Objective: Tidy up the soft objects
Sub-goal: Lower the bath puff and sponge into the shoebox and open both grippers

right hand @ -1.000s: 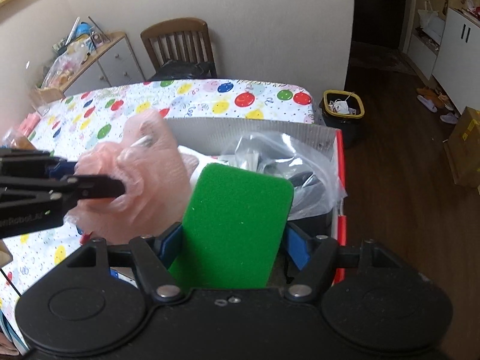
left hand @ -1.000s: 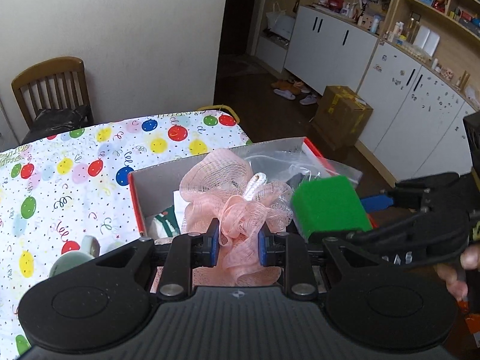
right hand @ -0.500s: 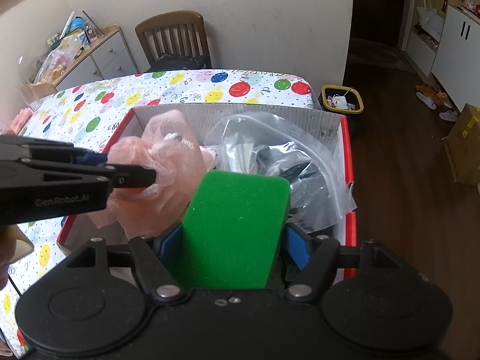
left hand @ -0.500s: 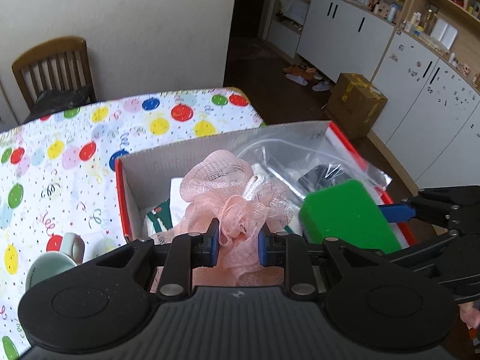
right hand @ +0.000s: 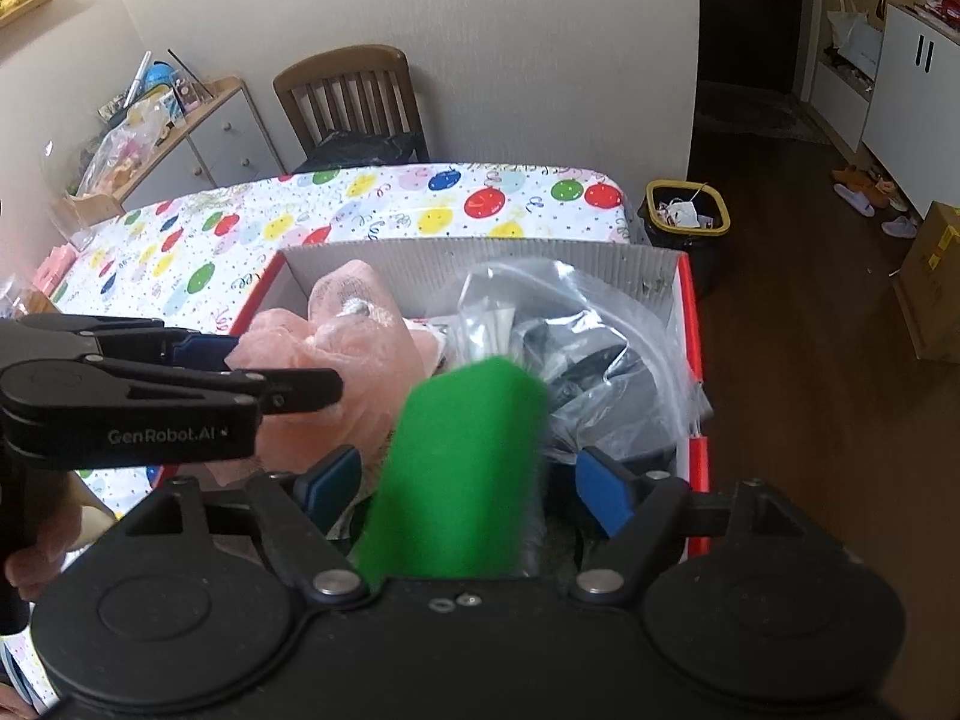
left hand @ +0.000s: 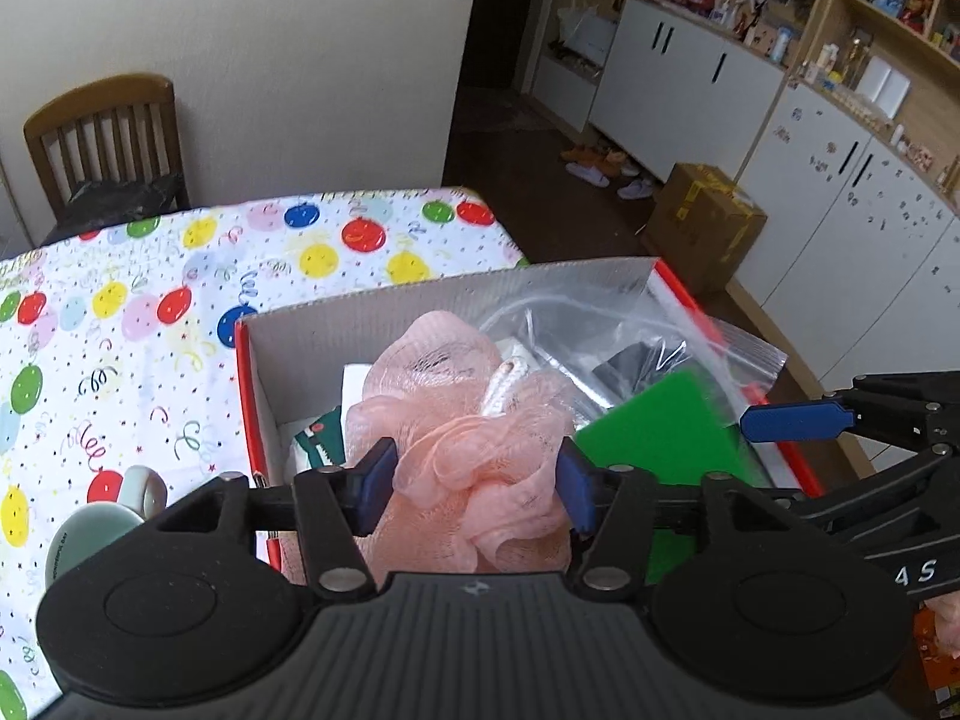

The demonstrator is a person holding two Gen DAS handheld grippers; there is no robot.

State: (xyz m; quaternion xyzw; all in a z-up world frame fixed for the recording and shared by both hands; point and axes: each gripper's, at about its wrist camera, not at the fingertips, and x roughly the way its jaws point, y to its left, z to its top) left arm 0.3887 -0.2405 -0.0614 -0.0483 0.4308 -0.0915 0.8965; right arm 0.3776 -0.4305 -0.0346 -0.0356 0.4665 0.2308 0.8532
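A red-edged cardboard box (left hand: 258,360) stands on the balloon-print tablecloth. My left gripper (left hand: 477,483) has its jaws apart, with a pink mesh bath pouf (left hand: 462,414) loose between them over the box. My right gripper (right hand: 465,489) is open too; a green sponge (right hand: 462,468) is blurred between its spread jaws, touching neither pad, above the box. The sponge also shows in the left wrist view (left hand: 660,426), and the pouf in the right wrist view (right hand: 354,324). The box (right hand: 690,324) holds a clear plastic bag (right hand: 576,330) with dark items.
A pale green mug (left hand: 90,534) and a small roll stand left of the box. A wooden chair (right hand: 348,102) is behind the table, a yellow-rimmed bin (right hand: 687,219) and a brown carton (left hand: 705,222) on the floor.
Both grippers have opened. The pouf is released over the box and the green sponge has slipped free of the right jaws, blurred in motion. Both grippers moved further over the box.
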